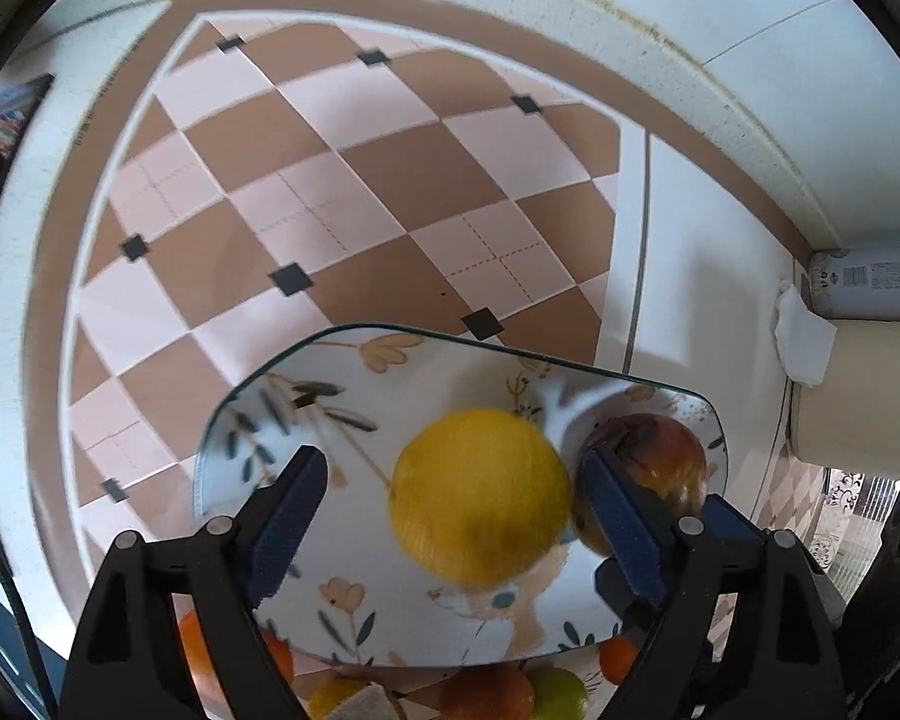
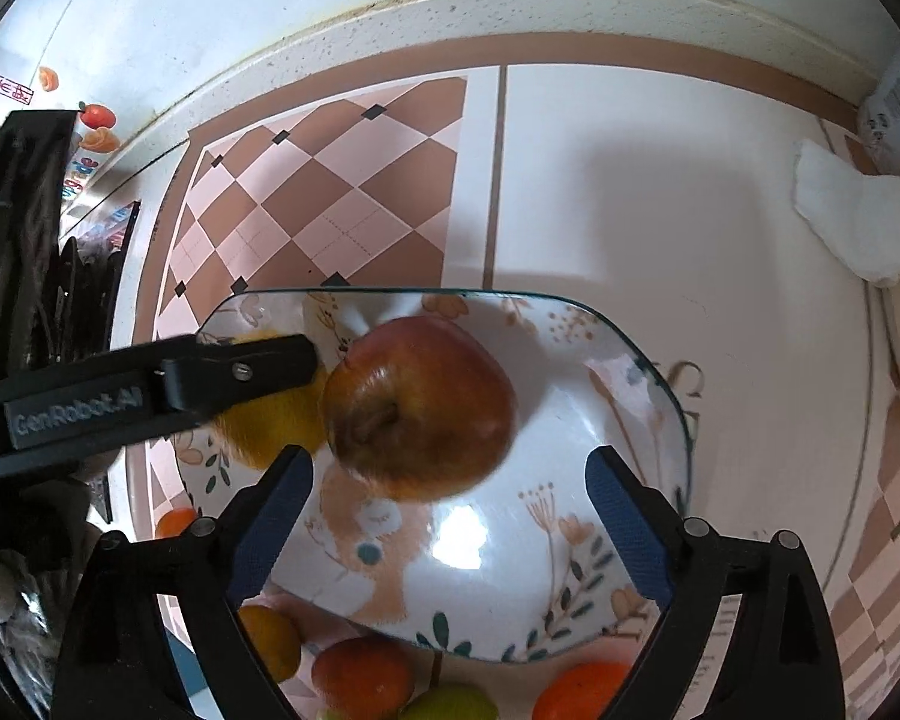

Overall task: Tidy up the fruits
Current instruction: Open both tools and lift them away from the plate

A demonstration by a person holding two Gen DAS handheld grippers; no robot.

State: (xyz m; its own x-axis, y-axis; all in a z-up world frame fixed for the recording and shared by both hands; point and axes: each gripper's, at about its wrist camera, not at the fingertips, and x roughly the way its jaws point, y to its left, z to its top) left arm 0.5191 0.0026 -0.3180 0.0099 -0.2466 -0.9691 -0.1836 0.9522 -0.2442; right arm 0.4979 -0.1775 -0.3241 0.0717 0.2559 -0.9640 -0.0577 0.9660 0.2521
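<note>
Through the left wrist view, the left gripper (image 1: pixel 450 480) stands released, its blue pads wide apart over the floral plate (image 1: pixel 282 396); a yellow lemon (image 1: pixel 480 495) lies on the plate between the pads, nearer the right-hand pad, and a red apple (image 1: pixel 660 456) sits just beyond that pad, touching or nearly touching the lemon; whether the pad itself touches the lemon cannot be told. The step in hand looks like setting fruit down on the plate, and doing it well would mean drawing the fingers straight back without nudging the round lemon, which may roll on the glossy surface. More fruit (image 1: pixel 498 696) waits below the plate's near edge. Through the right wrist view, the right gripper (image 2: pixel 450 474) is likewise released and holds nothing; the apple lies on the plate just ahead of its fingertips, roughly centred between them and apart from both; the lemon is half hidden behind the left gripper's black finger at the plate's left side; oranges (image 2: pixel 576 690) and a green fruit (image 2: pixel 450 705) lie near the plate's close rim, likely the next to be gathered.
</note>
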